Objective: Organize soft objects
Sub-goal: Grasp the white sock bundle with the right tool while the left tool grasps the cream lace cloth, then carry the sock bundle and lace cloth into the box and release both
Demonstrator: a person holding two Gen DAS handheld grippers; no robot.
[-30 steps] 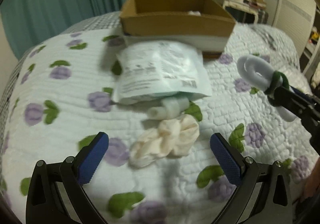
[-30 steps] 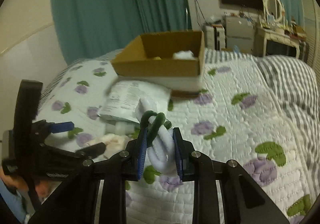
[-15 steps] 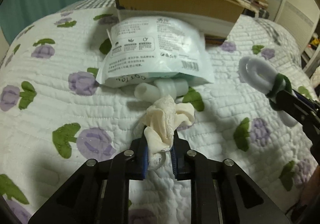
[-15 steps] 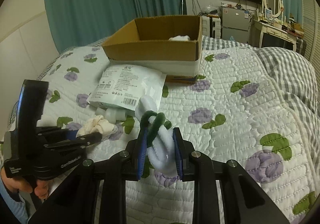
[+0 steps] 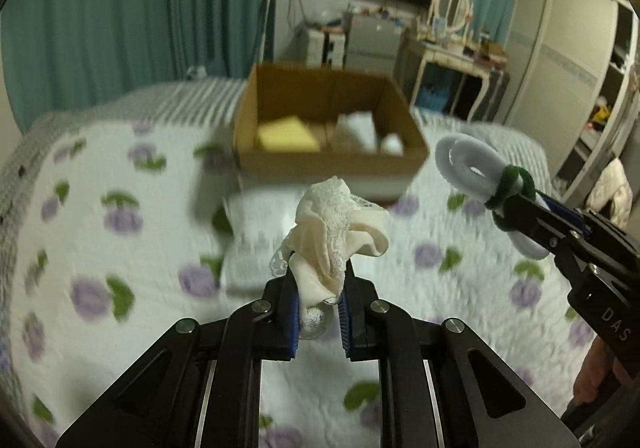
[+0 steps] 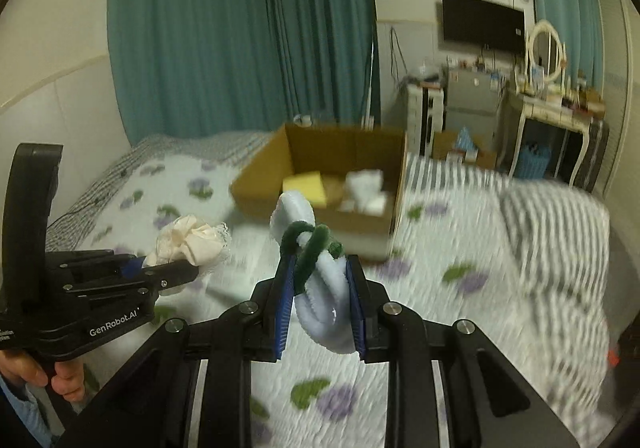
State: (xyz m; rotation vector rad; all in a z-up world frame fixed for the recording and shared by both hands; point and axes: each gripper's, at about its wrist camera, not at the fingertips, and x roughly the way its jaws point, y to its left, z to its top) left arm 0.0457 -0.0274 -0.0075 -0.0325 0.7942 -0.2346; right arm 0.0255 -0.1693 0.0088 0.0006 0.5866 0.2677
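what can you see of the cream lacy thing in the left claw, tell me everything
The cream cloth is a small crumpled bundle of soft fabric with a lace edge, possibly a scrunchie or sock. The left claw is shut on its lower end, blue pads pressing both sides, and the rest flops upward and to the right. It hangs in the air above the floral quilt, short of the cardboard box, touching nothing but the claw.

Bed (image 6: 460,260) with purple-flower quilt below the fingers. Teal curtains (image 6: 240,28) ahead-left, wall TV (image 6: 482,22) and white vanity with oval mirror (image 6: 546,52) ahead-right, wardrobe (image 5: 568,80) far right. Dim indoor light.
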